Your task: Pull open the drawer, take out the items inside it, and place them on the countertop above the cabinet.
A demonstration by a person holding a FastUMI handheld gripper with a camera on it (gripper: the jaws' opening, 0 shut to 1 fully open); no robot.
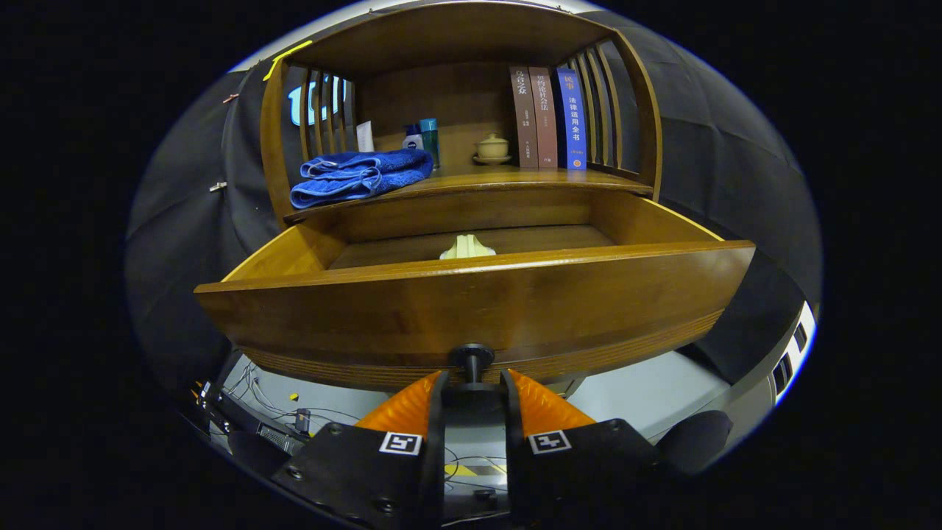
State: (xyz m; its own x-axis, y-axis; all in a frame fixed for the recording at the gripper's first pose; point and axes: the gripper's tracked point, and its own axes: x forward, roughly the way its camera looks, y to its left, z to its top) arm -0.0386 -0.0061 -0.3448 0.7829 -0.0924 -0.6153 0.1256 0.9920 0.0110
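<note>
The wooden drawer (471, 302) stands pulled far out of the cabinet. Its black knob (472, 358) sits between my two orange fingers (406, 406), and my gripper (472, 379) is shut on it. Inside the drawer a cream-coloured item (467, 248) peeks over the front panel; its lower part is hidden by the panel. The countertop (508, 179) lies just above and behind the drawer.
On the countertop lie a folded blue towel (360, 175) at the left, small bottles (423, 138) behind it, a lidded cup on a saucer (491, 149) in the middle and three upright books (548, 118) at the right. Slatted side walls enclose the shelf. Cables (272, 412) lie on the floor below.
</note>
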